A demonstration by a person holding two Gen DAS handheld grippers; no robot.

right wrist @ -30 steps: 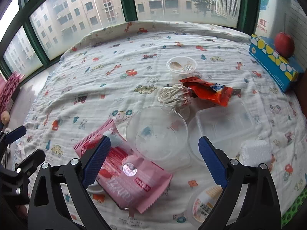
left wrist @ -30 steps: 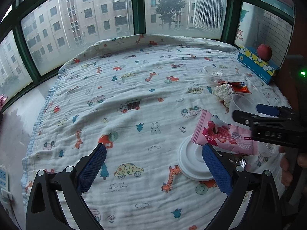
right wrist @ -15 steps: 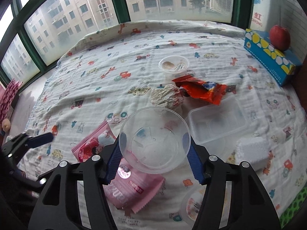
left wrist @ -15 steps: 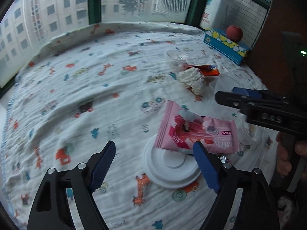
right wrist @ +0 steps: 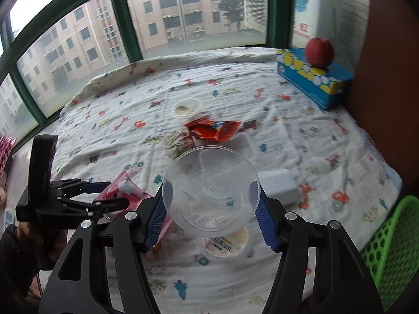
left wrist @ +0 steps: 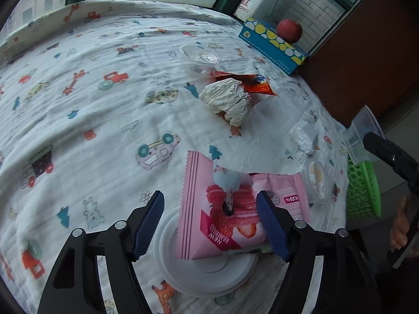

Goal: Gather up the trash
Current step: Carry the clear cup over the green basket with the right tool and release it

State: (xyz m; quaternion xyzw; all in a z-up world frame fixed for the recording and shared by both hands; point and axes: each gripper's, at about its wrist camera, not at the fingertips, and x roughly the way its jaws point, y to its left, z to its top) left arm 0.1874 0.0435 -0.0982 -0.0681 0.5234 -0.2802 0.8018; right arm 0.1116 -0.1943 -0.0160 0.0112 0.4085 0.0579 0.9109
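The green basket (right wrist: 390, 251) was cut off by the right-wrist frame's edge. A white lid (left wrist: 207, 269) lay partly hidden under the pink wrapper (left wrist: 225, 209). A printed cup (right wrist: 225, 243) showed only dimly through the clear bowl (right wrist: 211, 191). The wrapper's small print was unreadable. The person's hand (left wrist: 400, 222) was largely hidden behind a gripper.

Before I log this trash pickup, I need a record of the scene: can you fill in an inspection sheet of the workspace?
Surface: patterned blanket over the whole top.
Job's things: pink wrapper lying on white lid; clear bowl; orange wrapper; crumpled paper; green basket at the right edge.
Clutter: apple on blue box.
Grippers: left claw closing around the pink wrapper; right claw clamped on the clear bowl.
Cables: nothing seen.
Surroundings: windows, apartment blocks outside.
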